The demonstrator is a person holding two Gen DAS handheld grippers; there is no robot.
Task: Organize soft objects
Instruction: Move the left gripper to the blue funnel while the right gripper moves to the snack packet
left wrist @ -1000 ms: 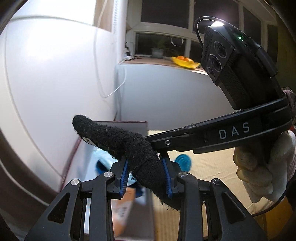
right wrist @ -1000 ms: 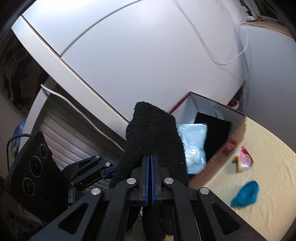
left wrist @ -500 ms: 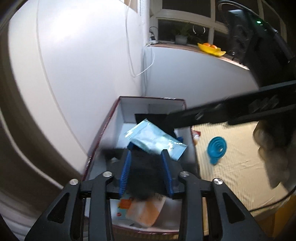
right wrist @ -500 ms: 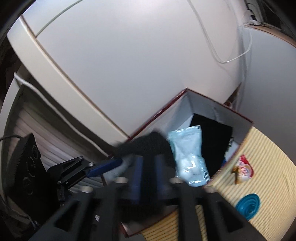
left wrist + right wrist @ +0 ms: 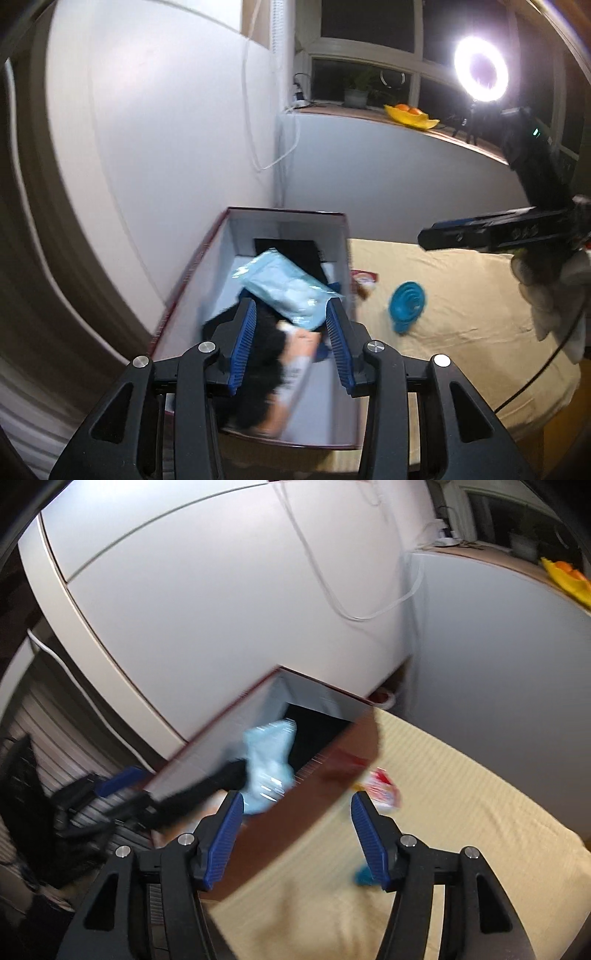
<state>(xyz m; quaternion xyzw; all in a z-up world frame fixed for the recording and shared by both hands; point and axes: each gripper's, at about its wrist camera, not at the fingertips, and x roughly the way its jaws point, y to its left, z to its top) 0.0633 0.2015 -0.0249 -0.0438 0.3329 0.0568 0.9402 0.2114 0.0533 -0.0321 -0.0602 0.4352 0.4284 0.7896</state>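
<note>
I'm holding my left gripper (image 5: 290, 334) over the box (image 5: 192, 273), fingers spread apart and gripping nothing. The black sock (image 5: 258, 354) is lying blurred inside the box, beside the light blue packet (image 5: 284, 291). My right gripper (image 5: 297, 830) is hovering at the box's bench-side wall, fingers wide apart, empty.

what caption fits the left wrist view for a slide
Open left gripper above a box holding a black sock and a blue packet.
</note>
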